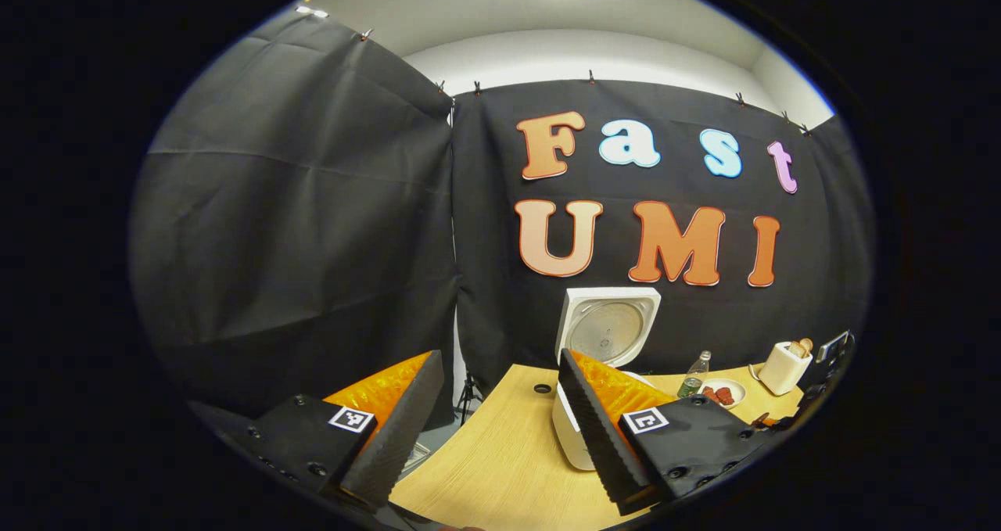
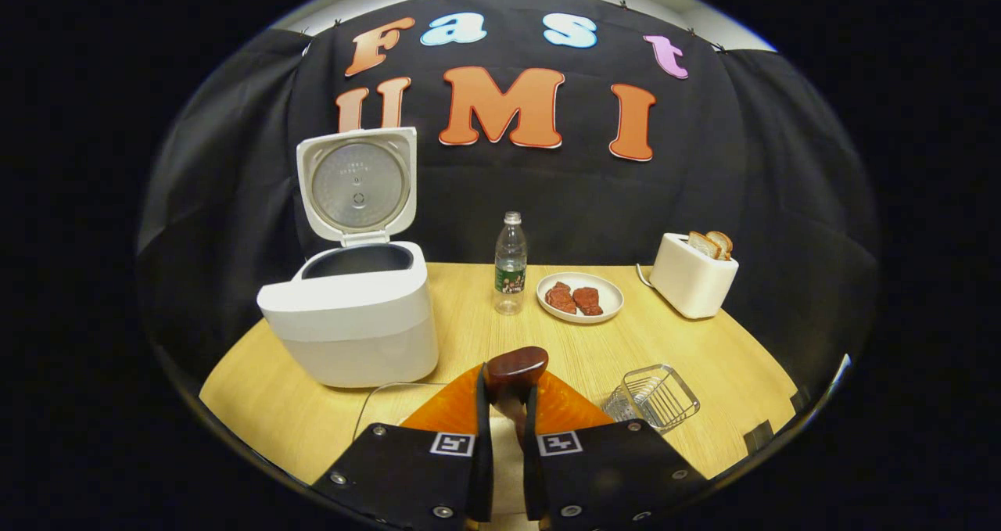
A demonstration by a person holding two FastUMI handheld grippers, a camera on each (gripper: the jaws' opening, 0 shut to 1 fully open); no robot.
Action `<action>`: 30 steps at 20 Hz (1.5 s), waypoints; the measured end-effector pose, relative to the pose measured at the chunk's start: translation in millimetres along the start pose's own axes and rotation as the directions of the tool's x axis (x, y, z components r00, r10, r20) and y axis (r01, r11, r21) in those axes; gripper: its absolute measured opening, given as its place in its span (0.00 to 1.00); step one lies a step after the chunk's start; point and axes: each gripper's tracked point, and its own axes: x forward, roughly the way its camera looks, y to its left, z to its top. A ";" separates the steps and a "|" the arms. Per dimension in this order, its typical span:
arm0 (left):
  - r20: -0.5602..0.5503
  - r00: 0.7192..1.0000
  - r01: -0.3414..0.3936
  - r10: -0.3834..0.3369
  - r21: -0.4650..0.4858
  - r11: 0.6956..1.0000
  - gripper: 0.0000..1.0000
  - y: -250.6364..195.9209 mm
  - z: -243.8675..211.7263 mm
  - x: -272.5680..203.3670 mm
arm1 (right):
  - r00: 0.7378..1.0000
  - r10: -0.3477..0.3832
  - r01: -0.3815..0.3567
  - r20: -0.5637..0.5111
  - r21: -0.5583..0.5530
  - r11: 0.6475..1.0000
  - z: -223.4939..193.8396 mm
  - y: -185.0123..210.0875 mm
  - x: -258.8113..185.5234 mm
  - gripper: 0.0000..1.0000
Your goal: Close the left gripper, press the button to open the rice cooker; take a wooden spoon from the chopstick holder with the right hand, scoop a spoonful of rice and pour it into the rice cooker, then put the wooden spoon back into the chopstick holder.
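Right tool [image 2: 507, 425] is clenched on the wooden spoon [image 2: 514, 368]: both fingers press the handle, and the dark brown bowl end sticks up just past the fingertips. Can't tell if any rice is on it. A clear glass container edge [image 2: 375, 406] shows under the tool, near left; contents hidden behind the tool.

Rice cooker [image 2: 352, 320] sits on the left of the wooden surface [image 2: 704, 359], lid [image 2: 356, 183] swung upright, w/ the dark inner pot [image 2: 358, 259] exposed. Spoon is in front of the cooker and to its right, apart from it.

Wire chopstick holder [image 2: 653, 396] stands near right, just beside the right tool. Farther back: water bottle [image 2: 510, 263] at centre, plate w/ reddish-brown pieces [image 2: 579, 298] to its right, white toaster [image 2: 693, 274] w/ bread slices at far right.

Left tool [image 1: 500, 425] is released, fingers wide apart, nothing between them. It hangs over the near left edge of the surface. In the left gripper view the cooker [image 1: 571, 429] shows partly behind the right-hand finger, lid [image 1: 608, 326] up, w/ the bottle [image 1: 694, 374], plate [image 1: 723, 394] and toaster [image 1: 784, 367] beyond to the right.
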 end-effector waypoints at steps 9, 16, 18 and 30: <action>-0.026 1.000 -0.009 0.009 -0.008 1.000 1.00 14.1 -11.3 14.5 | 0.990 0.141 -0.123 -0.021 0.371 0.920 -8.2 28.9 19.5 0.15; -0.036 0.999 -0.016 0.015 -0.017 1.000 1.00 23.2 -14.9 17.7 | 0.961 0.271 -0.149 -0.055 0.725 0.672 -24.8 39.4 29.3 0.15; -0.044 0.999 -0.015 0.014 -0.020 1.000 1.00 23.2 -17.9 19.9 | 0.957 0.282 -0.121 -0.063 0.800 0.588 -30.6 32.3 31.1 0.15; -0.021 1.000 0.020 -0.020 -0.027 0.999 1.00 8.8 -7.7 25.1 | 0.960 0.278 -0.063 -0.013 0.963 0.263 -17.3 -18.2 14.5 0.15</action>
